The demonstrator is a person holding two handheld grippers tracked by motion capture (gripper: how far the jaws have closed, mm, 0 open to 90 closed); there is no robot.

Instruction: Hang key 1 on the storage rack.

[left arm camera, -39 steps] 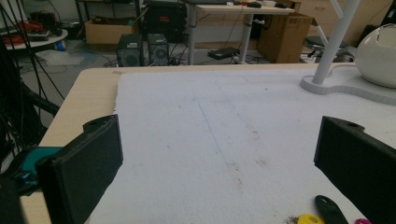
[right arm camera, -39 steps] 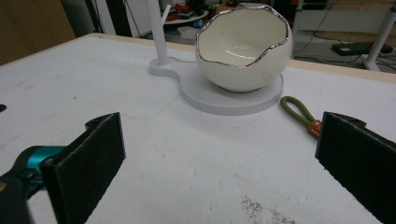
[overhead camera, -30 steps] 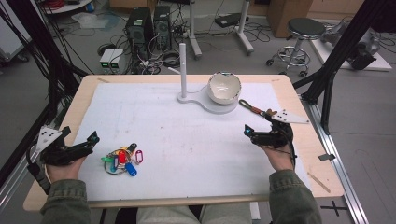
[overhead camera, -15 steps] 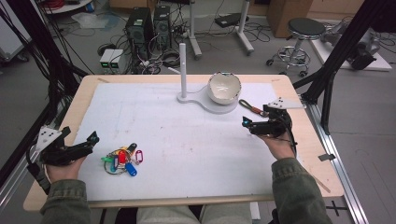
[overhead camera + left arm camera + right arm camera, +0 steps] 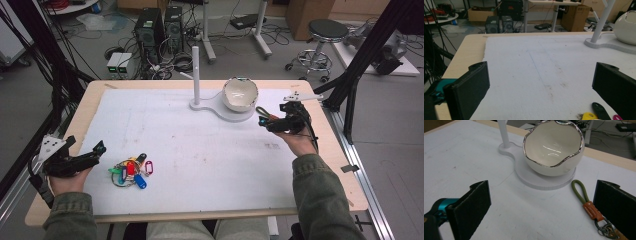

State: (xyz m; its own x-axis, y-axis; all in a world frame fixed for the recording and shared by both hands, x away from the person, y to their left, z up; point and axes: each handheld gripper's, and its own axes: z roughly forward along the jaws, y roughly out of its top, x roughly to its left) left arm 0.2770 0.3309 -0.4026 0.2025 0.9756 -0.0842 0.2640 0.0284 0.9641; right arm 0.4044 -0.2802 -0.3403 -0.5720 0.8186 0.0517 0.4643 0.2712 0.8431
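A white bowl with a wavy silver rim point(image 5: 240, 93) point(image 5: 554, 147) sits on a white stand base point(image 5: 222, 111) point(image 5: 541, 182) beside a thin upright post point(image 5: 196, 70) point(image 5: 504, 132). An olive strap keychain point(image 5: 262, 111) point(image 5: 579, 190) with an orange tag lies on the mat just right of the base. My right gripper point(image 5: 263, 122) point(image 5: 541, 210) hovers open over it, the strap near its right jaw. A bunch of coloured key tags point(image 5: 131, 170) point(image 5: 599, 113) lies front left. My left gripper point(image 5: 99, 148) point(image 5: 541, 90) rests open just left of them.
A white mat point(image 5: 200, 150) covers most of the wooden table point(image 5: 90, 107). Beyond the far edge the floor holds computer towers point(image 5: 157, 22), cables and a stool point(image 5: 325, 32). Black frame legs stand at both sides.
My right gripper has moved away from the person toward the bowl and strap keychain. The left gripper and the key tags have stayed put.
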